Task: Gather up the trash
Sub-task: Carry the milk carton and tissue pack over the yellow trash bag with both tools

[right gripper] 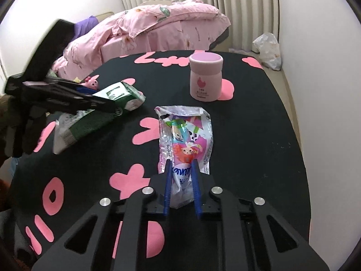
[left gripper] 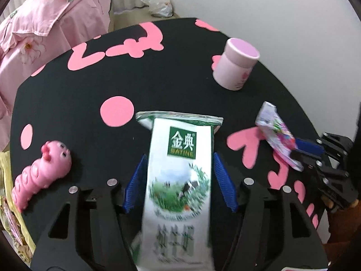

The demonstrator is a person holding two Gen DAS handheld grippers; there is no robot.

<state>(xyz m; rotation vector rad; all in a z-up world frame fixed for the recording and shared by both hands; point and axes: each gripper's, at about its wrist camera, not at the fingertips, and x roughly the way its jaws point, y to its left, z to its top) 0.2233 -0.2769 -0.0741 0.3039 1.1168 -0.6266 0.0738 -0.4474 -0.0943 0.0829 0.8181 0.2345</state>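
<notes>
A white-and-green milk carton (left gripper: 180,169) lies lengthwise between the blue pads (left gripper: 135,180) of my left gripper (left gripper: 179,155), which close against its two sides. The right wrist view shows the carton (right gripper: 90,117) tilted above the black table (right gripper: 248,135), its lower end towards the table's left side. A crinkled, colourful snack wrapper (right gripper: 187,140) is pinched at its near end by my right gripper (right gripper: 181,162), whose jaws stand narrow. In the left wrist view the wrapper (left gripper: 275,131) sticks out from the right gripper (left gripper: 297,151) just over the table.
A pink lidded jar (right gripper: 205,79) stands upright at the far side of the table. A pink caterpillar toy (left gripper: 42,169) lies near the left rim. Pink bedding (right gripper: 158,22) is piled behind the table. A plastic bag (left gripper: 158,2) sits on the floor by the wall.
</notes>
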